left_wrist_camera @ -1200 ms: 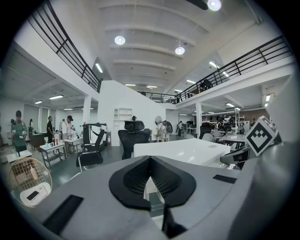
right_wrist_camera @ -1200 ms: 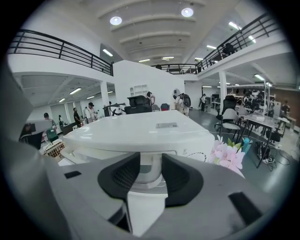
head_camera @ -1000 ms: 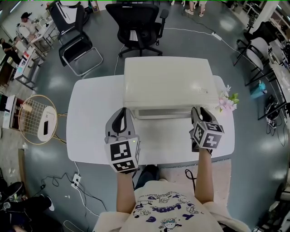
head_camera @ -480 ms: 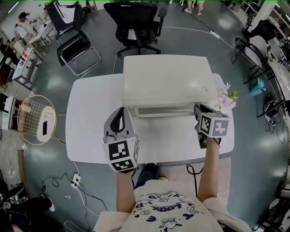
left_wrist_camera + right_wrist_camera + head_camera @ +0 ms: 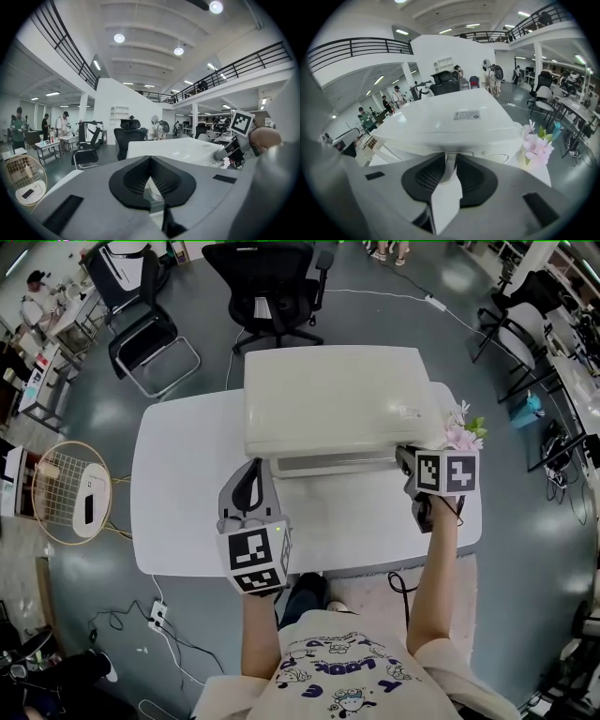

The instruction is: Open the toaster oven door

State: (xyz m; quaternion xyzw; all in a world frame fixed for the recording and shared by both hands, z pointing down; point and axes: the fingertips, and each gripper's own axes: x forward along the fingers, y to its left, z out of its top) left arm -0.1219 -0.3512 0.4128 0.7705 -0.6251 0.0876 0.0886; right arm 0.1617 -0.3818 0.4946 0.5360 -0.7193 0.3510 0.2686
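The white toaster oven [image 5: 333, 399] stands at the back of the white table [image 5: 183, 484], and its door handle [image 5: 333, 463] runs along the front edge. My right gripper [image 5: 405, 457] is at the right end of that handle. In the right gripper view the white handle [image 5: 449, 171] sits between the black pads, which touch it on both sides, and the jaws are closing on it. My left gripper [image 5: 253, 470] rests in front of the oven's left front corner. It is shut and holds nothing. In the left gripper view the oven [image 5: 173, 147] lies just ahead of the left gripper [image 5: 150, 159].
A small pot of pink flowers [image 5: 464, 435] stands right beside the right gripper, against the oven's right side. A black office chair [image 5: 272, 287] and a sled-base chair [image 5: 141, 324] stand behind the table. A round wire-frame object [image 5: 70, 491] lies on the floor at left.
The right gripper moved forward and rightward to the handle's right end and turned, so its marker cube now faces up. The left gripper stayed put.
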